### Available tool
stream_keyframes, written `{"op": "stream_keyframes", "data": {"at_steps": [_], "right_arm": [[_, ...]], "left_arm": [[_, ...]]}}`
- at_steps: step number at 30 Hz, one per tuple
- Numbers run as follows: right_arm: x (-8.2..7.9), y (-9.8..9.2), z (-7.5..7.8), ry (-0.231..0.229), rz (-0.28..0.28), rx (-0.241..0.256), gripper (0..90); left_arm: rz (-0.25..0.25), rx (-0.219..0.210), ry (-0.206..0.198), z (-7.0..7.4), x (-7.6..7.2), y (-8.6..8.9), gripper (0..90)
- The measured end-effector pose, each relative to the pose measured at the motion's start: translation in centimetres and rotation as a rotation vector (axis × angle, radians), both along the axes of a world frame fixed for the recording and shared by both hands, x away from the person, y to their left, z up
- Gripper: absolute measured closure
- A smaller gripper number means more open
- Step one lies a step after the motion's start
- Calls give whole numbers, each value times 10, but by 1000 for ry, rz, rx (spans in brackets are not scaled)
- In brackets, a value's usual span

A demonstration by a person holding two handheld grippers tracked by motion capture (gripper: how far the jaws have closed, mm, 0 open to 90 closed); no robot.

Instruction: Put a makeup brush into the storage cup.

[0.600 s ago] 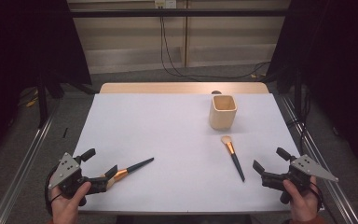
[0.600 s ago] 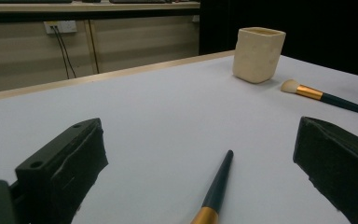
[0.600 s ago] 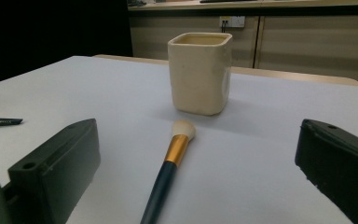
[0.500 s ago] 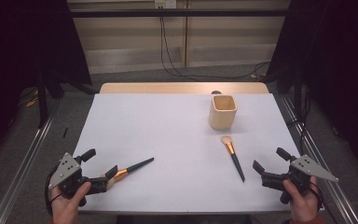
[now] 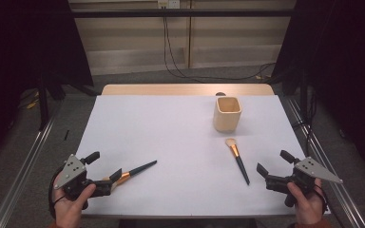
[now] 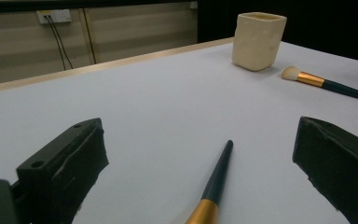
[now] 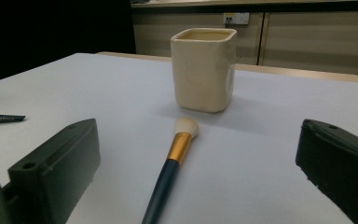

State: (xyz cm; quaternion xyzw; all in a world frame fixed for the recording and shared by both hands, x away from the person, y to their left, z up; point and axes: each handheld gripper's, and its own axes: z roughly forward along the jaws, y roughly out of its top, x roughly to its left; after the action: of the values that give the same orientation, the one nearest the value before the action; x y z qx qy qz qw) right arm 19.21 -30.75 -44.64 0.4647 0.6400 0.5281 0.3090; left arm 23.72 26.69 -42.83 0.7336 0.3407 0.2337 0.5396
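Left gripper point(image 5: 105, 169) spread around one brush point(image 5: 134, 171); second brush point(image 5: 237, 160) near cup point(image 5: 227, 114)

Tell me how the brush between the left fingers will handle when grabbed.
The brush looks stiff: its handle lies straight. The round, tapering handle may roll or slip on the smooth table. It seems light, being thin, so the open left gripper should lift it easily.

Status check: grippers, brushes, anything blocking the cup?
Left gripper open, straddling the near dark-handled, gold-ferruled brush. Right gripper open beside the second matching brush. Cream square cup upright, unobstructed.
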Motion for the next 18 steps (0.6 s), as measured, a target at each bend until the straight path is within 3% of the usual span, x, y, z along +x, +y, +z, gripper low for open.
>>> {"op": "stream_keyframes", "data": {"at_steps": [5,11,18], "right_arm": [[0,1,0,6,2,6,0],[-2,5,1,2,16,-7,0],[0,5,1,6,21,-2,0]], "left_arm": [[10,-2,-6,2,1,-2,30],[-13,-11,-23,9,-1,-4,30],[2,8,-35,16,15,-5,34]]}}
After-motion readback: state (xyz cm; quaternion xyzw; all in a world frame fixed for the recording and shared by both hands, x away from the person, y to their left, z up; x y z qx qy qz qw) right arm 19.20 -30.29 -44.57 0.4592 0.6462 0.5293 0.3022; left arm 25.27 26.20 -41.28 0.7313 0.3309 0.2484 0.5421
